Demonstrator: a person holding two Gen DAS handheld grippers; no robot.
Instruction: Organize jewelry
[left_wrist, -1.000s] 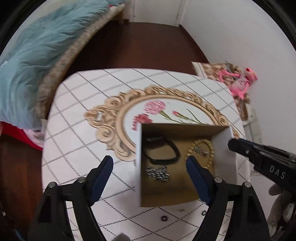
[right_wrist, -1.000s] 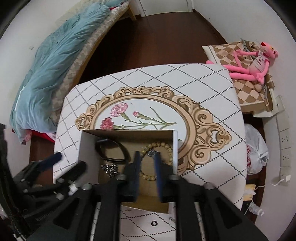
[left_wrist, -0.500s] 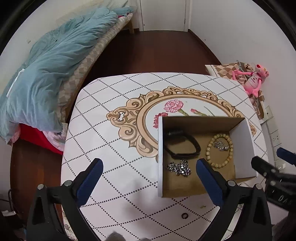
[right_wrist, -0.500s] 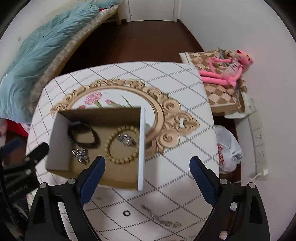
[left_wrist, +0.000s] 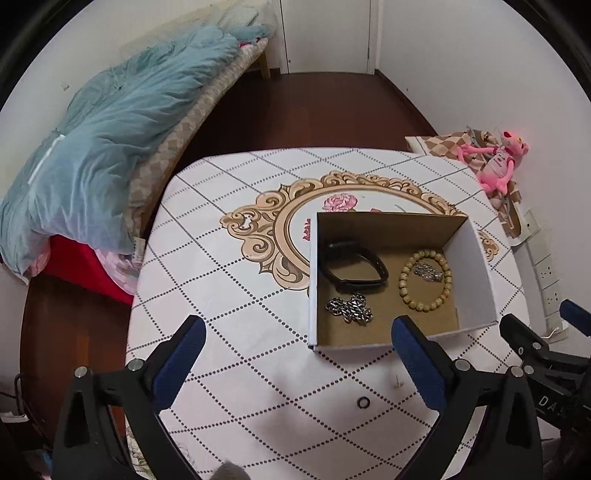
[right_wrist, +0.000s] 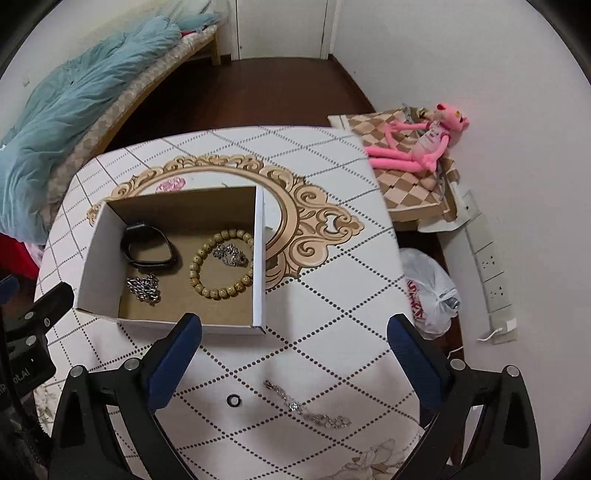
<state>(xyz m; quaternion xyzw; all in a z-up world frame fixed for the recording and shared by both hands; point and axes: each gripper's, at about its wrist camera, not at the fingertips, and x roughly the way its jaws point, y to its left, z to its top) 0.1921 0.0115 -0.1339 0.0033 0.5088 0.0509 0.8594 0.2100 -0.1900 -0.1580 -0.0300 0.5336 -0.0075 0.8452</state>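
Jewelry left on the tabletop (right_wrist: 332, 295), a limp silver chain (right_wrist: 306, 406) and small ring (right_wrist: 234, 400), is judged light and slippery; the chain is best pinched mid-length. Both hand-held grippers, left (left_wrist: 295, 354) and right (right_wrist: 293, 354), are spread wide, empty; the right's jaws are opening.

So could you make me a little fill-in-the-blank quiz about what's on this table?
1. The wooden bead bracelet lies inside the ____.
2. The small dark ring lies on the ____, outside the box.
3. The silver chain beside that ring is ____ the box.

Missing words: box; tablecloth; outside
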